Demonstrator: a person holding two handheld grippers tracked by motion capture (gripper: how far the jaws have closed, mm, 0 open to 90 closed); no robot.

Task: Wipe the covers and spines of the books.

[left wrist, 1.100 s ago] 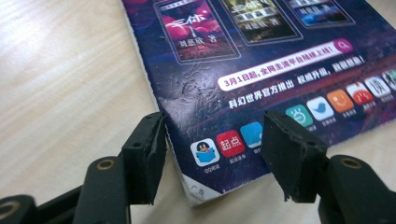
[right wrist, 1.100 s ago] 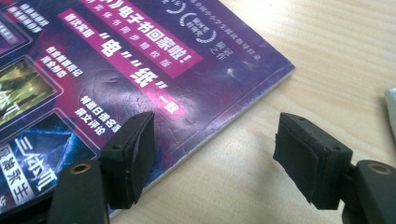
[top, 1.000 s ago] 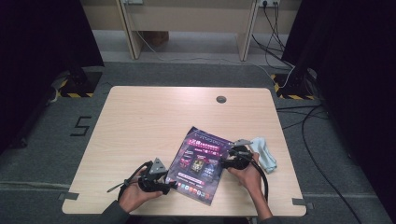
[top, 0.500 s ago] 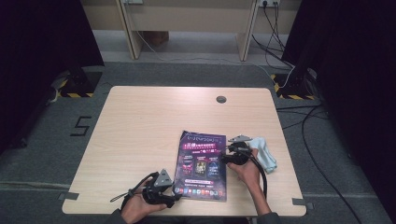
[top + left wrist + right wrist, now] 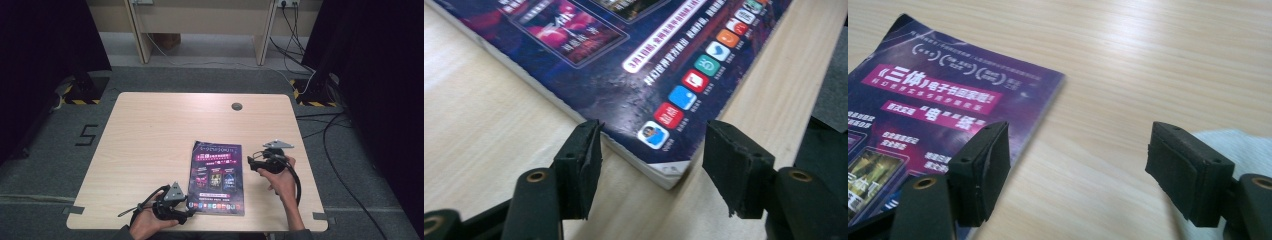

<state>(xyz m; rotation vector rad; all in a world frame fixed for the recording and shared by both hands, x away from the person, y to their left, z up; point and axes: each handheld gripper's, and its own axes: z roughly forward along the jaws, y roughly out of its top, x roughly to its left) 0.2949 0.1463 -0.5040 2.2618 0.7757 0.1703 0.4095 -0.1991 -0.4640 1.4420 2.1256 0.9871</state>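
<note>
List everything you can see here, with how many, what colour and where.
Magazine: one, dark purple cover with pink and white print, flat on the near right part of the table.
White cloth: one, on the table past the right gripper's jaw.
Table: one, light wood, centre.
Cable port: one, grey, at the table's far edge.
Left gripper: one, black, jaws open either side of the magazine's near corner.
Right gripper: one, black, jaws just opened wider, nothing between them, right of the magazine.
Hands: two, at the near edge.
</note>
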